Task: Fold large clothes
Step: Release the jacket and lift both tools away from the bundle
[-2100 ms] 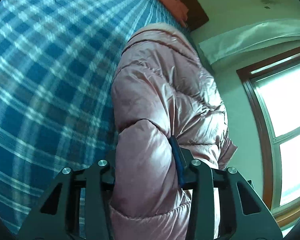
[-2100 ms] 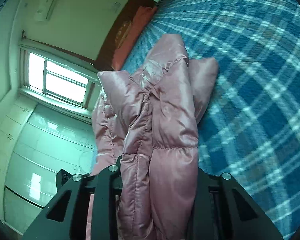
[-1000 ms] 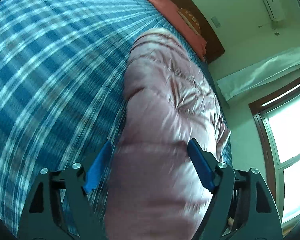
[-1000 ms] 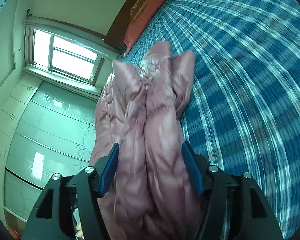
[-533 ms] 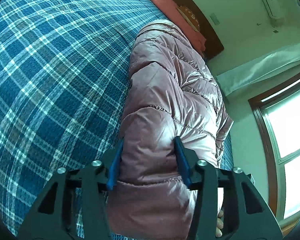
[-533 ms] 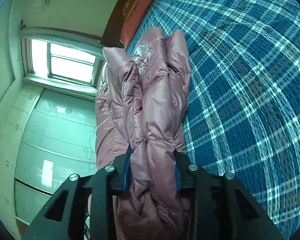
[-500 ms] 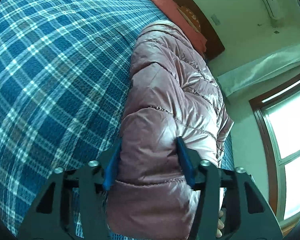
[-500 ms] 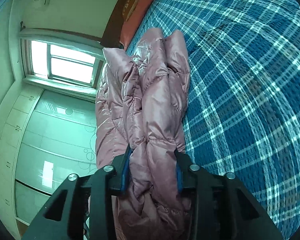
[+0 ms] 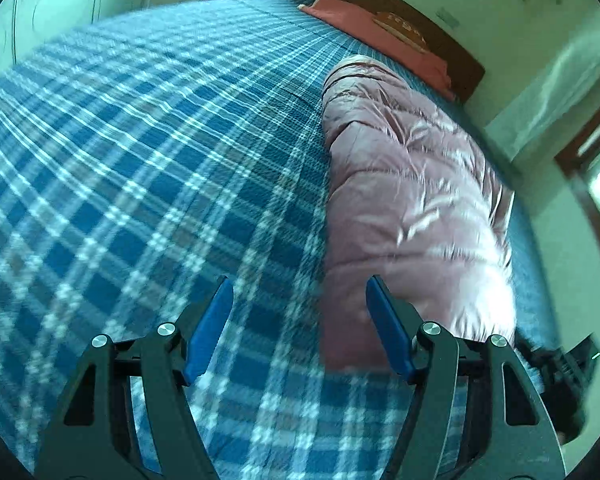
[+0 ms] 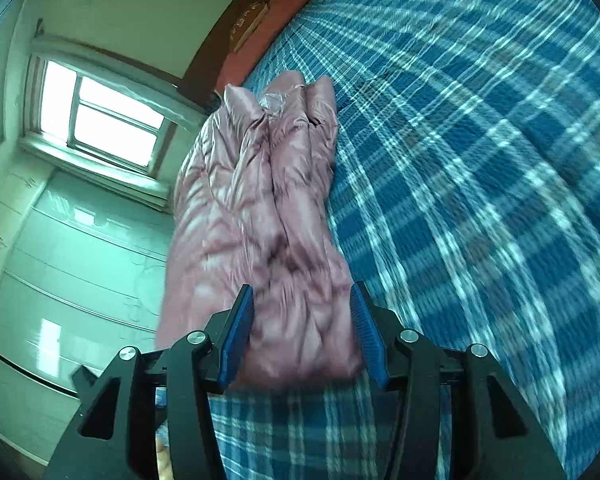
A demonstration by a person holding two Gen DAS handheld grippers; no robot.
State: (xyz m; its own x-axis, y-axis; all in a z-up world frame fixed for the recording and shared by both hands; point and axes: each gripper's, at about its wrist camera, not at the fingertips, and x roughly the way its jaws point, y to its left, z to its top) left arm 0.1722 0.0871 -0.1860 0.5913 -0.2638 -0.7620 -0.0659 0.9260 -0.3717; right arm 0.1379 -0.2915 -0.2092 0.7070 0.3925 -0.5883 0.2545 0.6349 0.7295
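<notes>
A shiny pink puffer jacket (image 9: 412,200) lies folded in a long bundle on the blue plaid bed cover (image 9: 140,152). My left gripper (image 9: 300,300) is open and empty; its right finger is at the jacket's near left edge. In the right wrist view the jacket (image 10: 268,208) runs away from me. My right gripper (image 10: 300,304) is open, with the jacket's near end between its blue pads (image 10: 364,332), apart from them.
Red pillows (image 9: 380,28) and a dark wooden headboard (image 9: 460,56) are at the far end of the bed. A window (image 10: 100,120) and glossy wardrobe doors (image 10: 60,260) are beyond the bed's edge. The other gripper (image 9: 560,364) shows at the right.
Both grippers have opened and let go of the jacket, which now rests on the bed. The left gripper has pulled back and shifted left; the right has backed off a little.
</notes>
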